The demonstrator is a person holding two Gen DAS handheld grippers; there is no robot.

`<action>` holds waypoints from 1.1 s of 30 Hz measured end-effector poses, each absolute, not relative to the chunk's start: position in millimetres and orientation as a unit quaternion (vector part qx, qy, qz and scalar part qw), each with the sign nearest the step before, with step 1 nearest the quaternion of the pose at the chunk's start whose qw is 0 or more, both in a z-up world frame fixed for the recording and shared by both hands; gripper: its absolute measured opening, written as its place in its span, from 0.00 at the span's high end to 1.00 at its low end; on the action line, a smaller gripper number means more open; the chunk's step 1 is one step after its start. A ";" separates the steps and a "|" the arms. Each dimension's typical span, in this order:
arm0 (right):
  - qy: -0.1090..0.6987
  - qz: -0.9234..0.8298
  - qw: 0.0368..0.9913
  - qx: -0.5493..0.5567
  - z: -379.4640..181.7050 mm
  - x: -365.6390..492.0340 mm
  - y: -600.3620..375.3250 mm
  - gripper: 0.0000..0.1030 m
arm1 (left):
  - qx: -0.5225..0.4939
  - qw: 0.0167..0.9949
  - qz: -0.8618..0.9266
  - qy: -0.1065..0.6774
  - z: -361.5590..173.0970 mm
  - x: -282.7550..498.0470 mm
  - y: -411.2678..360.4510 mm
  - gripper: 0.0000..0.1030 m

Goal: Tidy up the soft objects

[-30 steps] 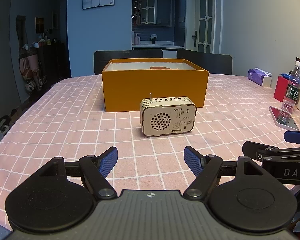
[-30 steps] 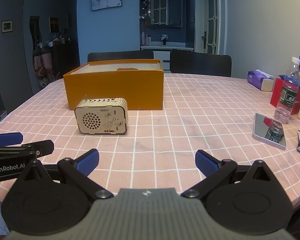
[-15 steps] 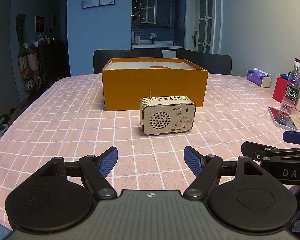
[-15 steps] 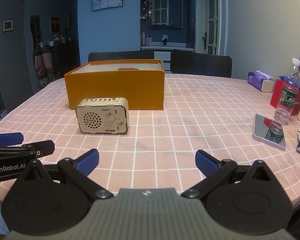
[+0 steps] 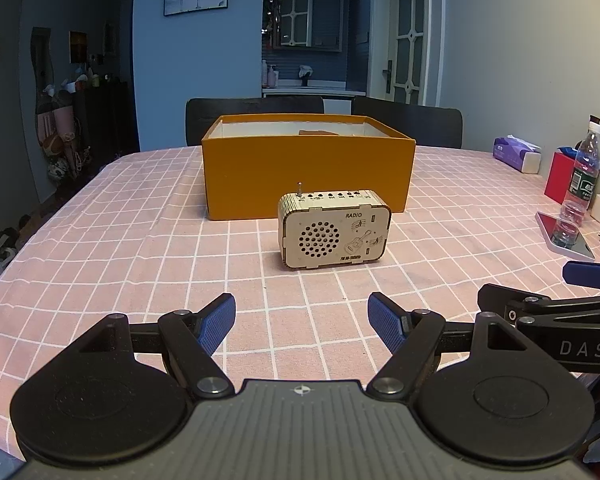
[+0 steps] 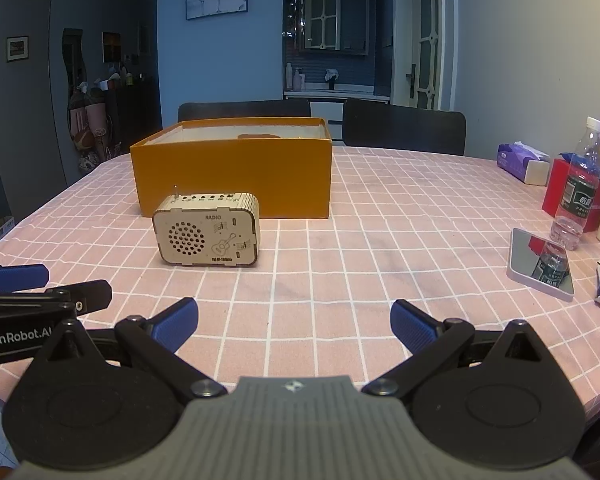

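An orange open box (image 5: 308, 172) stands at the table's middle, also in the right wrist view (image 6: 236, 176). A brown soft thing (image 5: 318, 132) lies inside it, mostly hidden by the wall (image 6: 259, 136). A wooden radio (image 5: 334, 234) stands in front of the box (image 6: 207, 236). My left gripper (image 5: 301, 322) is open and empty, near the front edge, short of the radio. My right gripper (image 6: 294, 322) is open and empty, to the right of the radio. Each gripper shows at the edge of the other's view.
A pink checked tablecloth (image 6: 380, 240) covers the table. At the right stand a water bottle (image 6: 580, 188), a red box (image 6: 556, 196), a tissue pack (image 6: 520, 162), a mirror-like tablet (image 6: 542, 264) and a lit phone. Two dark chairs (image 6: 404, 128) stand behind the table.
Both views have shifted slightly; the radio and box look a little lower and closer. Both grippers stay open and empty.
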State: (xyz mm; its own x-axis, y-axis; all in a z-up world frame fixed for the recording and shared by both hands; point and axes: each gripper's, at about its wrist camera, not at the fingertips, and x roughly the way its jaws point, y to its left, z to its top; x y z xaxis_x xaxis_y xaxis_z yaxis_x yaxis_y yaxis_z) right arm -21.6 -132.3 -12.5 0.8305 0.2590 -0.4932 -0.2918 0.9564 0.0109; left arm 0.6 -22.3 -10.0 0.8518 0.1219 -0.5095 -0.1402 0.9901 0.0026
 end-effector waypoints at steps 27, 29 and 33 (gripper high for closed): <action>0.259 0.144 0.955 -0.031 -15.9 -16.2 -132.6 0.03 | -0.010 0.961 0.071 0.266 -11.1 2.8 -25.4 0.14; 0.259 0.144 0.954 -0.031 -15.5 -16.1 -132.6 0.03 | -0.009 0.961 0.071 0.265 -11.0 2.7 -25.6 0.14; 0.259 0.144 0.954 -0.031 -15.4 -15.8 -132.5 0.03 | -0.009 0.962 0.072 0.265 -10.9 3.4 -24.7 0.14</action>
State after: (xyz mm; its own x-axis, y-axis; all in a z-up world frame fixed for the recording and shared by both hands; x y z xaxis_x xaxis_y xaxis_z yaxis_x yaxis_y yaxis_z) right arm -15.8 -132.5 -15.4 0.8239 0.2595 -0.5038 -0.2915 0.9564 0.0160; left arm 3.4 -24.7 -10.9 0.8495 0.1338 -0.5104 -0.1431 0.9895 0.0212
